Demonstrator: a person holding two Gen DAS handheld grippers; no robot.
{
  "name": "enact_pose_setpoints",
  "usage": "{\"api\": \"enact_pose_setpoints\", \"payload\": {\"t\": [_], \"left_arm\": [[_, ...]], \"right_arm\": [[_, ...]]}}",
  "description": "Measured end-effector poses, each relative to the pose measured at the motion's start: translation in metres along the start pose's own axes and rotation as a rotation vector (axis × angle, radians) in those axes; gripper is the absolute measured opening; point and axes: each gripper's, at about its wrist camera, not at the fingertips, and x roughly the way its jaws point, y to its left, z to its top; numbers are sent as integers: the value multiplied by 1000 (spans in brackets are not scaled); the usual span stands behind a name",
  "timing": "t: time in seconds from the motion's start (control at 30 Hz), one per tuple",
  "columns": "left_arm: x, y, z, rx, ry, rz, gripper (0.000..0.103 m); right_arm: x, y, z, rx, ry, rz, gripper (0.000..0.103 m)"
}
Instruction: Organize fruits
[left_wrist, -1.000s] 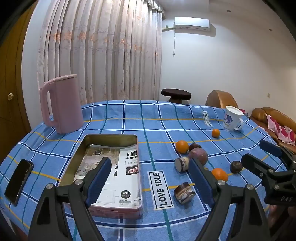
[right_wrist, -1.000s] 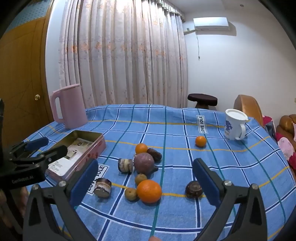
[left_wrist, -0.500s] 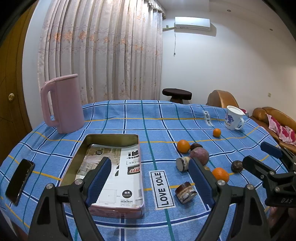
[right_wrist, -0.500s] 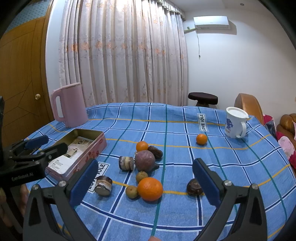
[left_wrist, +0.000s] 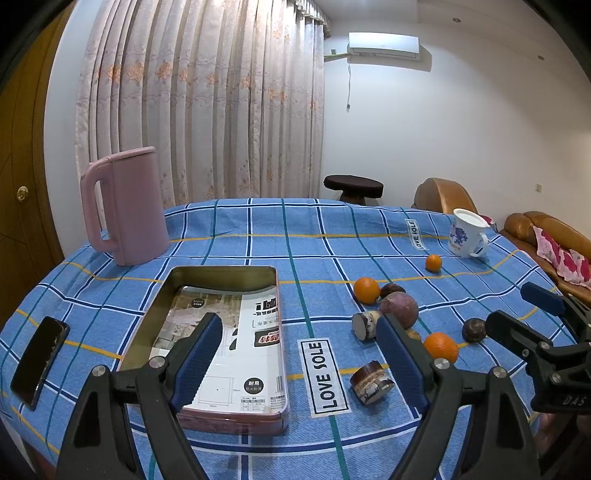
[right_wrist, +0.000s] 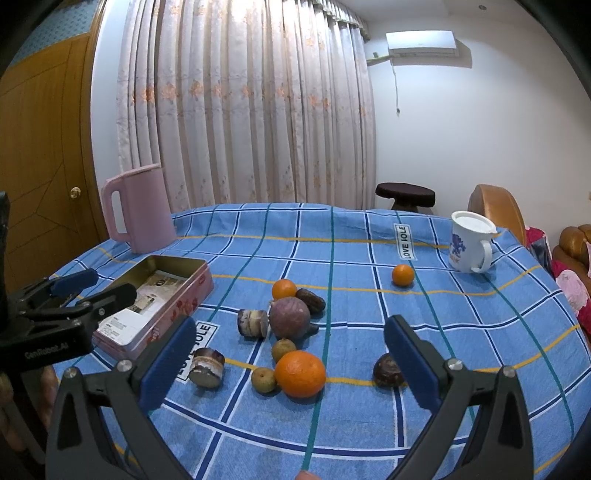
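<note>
Loose fruit lies on the blue checked tablecloth: a big orange (right_wrist: 300, 373), two small brown fruits (right_wrist: 263, 380), a purple round fruit (right_wrist: 289, 318), a dark date-like fruit (right_wrist: 311, 300), a smaller orange (right_wrist: 284, 289), a far orange (right_wrist: 402, 275) and a dark round fruit (right_wrist: 386, 370). An open pink tin (left_wrist: 218, 332) holds printed cards. My left gripper (left_wrist: 299, 363) is open and empty above the tin's near right corner. My right gripper (right_wrist: 291, 373) is open and empty, hovering before the big orange. The fruit also shows in the left wrist view (left_wrist: 440, 347).
Two short brown-and-white cylinders (right_wrist: 207, 367) (right_wrist: 252, 322) lie among the fruit. A pink kettle (left_wrist: 125, 208) stands at the back left, a white mug (right_wrist: 468, 242) at the back right, a phone (left_wrist: 40, 360) near the left edge. A sofa (left_wrist: 546, 236) is beyond the table.
Both grippers have drifted slightly; the table contents sit a little lower in both views. Nothing was grasped or moved.
</note>
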Motion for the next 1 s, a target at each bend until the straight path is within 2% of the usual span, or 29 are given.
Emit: {"api": "enact_pose_setpoints", "payload": {"t": [1.0], "left_arm": [[4, -7, -1, 8, 8, 1, 86]], "right_arm": [[2, 4, -1, 2, 13, 7, 103]]}}
